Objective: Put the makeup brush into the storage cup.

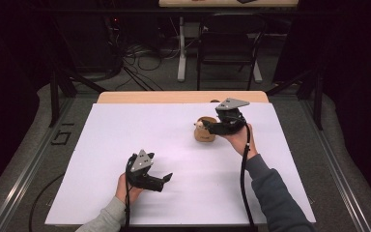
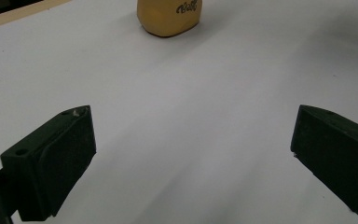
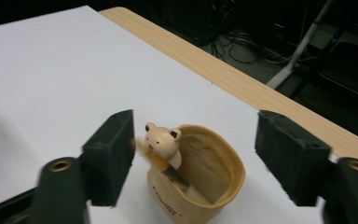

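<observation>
My right gripper (image 3: 193, 149) hangs over the tan bear pot (image 1: 206, 129), which stands upright on the white sheet (image 1: 125, 125) toward the far right of the table, near the wooden edge (image 1: 174, 97). Its jaws stand apart on either side of the rim, and I cannot tell whether the left jaw touches the little bear figure (image 3: 161, 140) leaning out at the rim. That is my worry: a nudge sideways could catch the bear and tip the light pot or shove it toward the far edge. The blur around the bear suggests it is not steady. My left gripper (image 2: 193, 154) rests near me, jaws wide apart and holding nothing, too far off to steady the pot.
</observation>
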`<state>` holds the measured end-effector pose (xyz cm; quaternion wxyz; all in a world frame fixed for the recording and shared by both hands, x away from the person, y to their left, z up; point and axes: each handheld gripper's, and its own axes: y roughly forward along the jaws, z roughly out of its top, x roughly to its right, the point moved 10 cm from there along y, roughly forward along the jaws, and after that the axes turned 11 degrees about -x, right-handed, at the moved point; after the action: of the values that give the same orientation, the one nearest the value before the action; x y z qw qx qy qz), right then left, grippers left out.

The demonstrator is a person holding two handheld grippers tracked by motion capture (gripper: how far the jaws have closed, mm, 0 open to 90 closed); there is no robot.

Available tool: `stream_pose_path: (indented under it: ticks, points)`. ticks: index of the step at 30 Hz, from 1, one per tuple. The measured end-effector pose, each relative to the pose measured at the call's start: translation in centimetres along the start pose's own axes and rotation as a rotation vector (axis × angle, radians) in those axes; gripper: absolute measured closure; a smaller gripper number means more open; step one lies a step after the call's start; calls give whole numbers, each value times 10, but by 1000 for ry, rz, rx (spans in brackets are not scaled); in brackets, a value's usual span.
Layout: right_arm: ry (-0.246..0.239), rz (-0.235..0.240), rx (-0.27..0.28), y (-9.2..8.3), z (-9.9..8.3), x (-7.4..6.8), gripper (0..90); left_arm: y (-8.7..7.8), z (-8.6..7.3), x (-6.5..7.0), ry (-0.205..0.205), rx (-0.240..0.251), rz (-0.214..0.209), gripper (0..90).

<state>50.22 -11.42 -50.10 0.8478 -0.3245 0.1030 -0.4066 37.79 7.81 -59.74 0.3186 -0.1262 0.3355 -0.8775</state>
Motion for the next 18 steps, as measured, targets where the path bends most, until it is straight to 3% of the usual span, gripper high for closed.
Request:
stream_pose_path:
  ticks: [7, 18]
  points:
    - [-11, 41, -16, -6, -8, -6, 140, -1, 0, -1, 0, 1, 3, 0]
    - [-8, 70, 22, -21, -20, -15, 46, -3, 3, -5, -3, 17, 11, 0]
